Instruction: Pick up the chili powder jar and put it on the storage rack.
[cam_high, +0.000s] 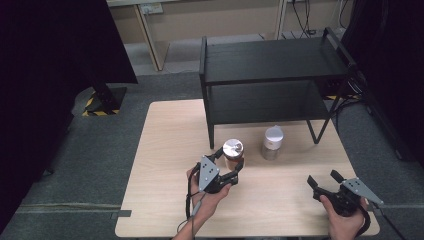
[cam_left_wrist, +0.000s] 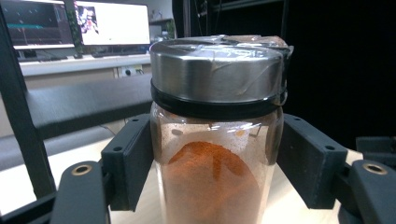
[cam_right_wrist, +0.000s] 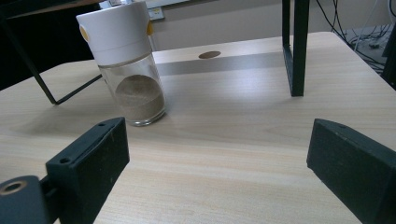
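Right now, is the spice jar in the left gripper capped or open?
Capped. The spice jar of orange powder carries its steel lid, with clear tape running across the lid. The left gripper is shut on the glass.

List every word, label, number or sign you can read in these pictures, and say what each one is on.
None can be read.
Monitor screens behind the shelf: content too blurred.
Metal-lidded spice jar in the left gripper: no label.
White-capped jar: yellow marks, no text.
Floor stand base: yellow-black hazard stripes, no words.
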